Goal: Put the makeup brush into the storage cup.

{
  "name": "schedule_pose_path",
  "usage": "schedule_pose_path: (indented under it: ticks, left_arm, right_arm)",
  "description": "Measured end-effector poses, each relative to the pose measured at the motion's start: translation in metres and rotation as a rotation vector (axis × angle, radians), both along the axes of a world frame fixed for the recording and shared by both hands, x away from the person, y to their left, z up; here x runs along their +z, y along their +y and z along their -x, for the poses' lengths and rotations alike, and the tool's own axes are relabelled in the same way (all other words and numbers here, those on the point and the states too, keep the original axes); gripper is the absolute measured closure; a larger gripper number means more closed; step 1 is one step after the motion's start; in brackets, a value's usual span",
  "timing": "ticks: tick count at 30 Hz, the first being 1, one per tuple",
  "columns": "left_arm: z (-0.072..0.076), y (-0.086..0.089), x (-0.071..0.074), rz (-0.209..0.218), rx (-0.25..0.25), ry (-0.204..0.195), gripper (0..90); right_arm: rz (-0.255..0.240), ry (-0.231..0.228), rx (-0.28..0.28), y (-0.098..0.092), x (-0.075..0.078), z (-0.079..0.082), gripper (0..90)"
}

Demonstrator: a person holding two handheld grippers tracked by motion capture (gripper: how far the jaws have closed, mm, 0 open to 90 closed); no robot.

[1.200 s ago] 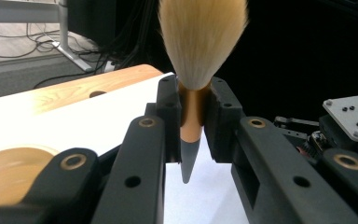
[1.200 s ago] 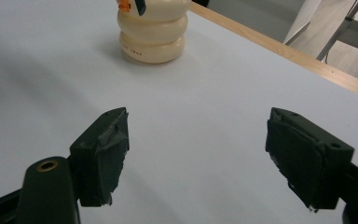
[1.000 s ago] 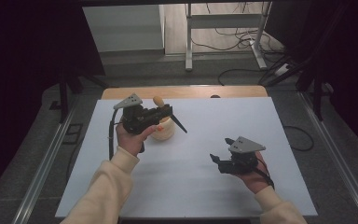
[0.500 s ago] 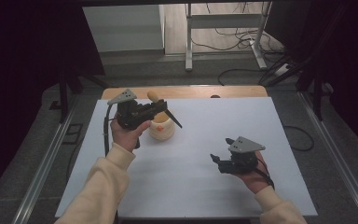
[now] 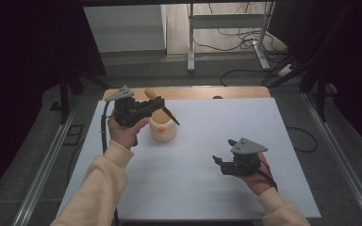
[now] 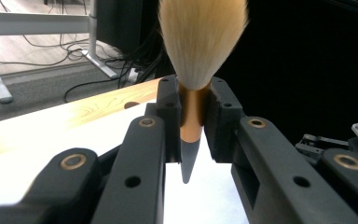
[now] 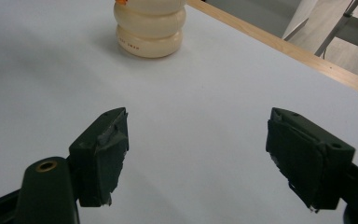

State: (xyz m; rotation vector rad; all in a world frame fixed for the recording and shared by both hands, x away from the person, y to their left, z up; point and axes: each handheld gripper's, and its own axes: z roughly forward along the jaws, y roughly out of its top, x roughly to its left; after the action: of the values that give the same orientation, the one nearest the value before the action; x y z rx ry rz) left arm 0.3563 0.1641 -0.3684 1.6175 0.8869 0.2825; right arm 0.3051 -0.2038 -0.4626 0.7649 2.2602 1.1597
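At the table's far left, the brush point(image 6: 193, 121) sits clamped in the left gripper point(image 5: 162, 107), jaws shut on its copper ferrule, just above the cream holder point(image 5: 162, 128). Bristle tuft point(image 5: 149, 93) points away from the holder, the dark pointed handle end point(image 5: 171, 117) angles down past the rim. Prob. light and stiff in the handle, soft in the bristles; ferrule looks smooth, so could slip or swivel. Best hold is where it is now, never on the hairs. Right gripper point(image 5: 222, 162) rests near the front right w/ its 2 jaws wide apart, nothing btwn them, well apart from the holder. White table point(image 5: 264, 127) around; nothing blocks the way.
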Motion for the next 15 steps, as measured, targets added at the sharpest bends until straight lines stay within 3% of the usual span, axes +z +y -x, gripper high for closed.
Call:
schedule_pose_path:
  ticks: [15]
  left_arm:
    - [-0.0075, 0.0104, -0.0018, -0.003, 0.044, 0.007, 78.5]
  right_arm:
    - [0.011, 0.001, -0.004, 0.0004, -0.0011, -0.0004, 21.0]
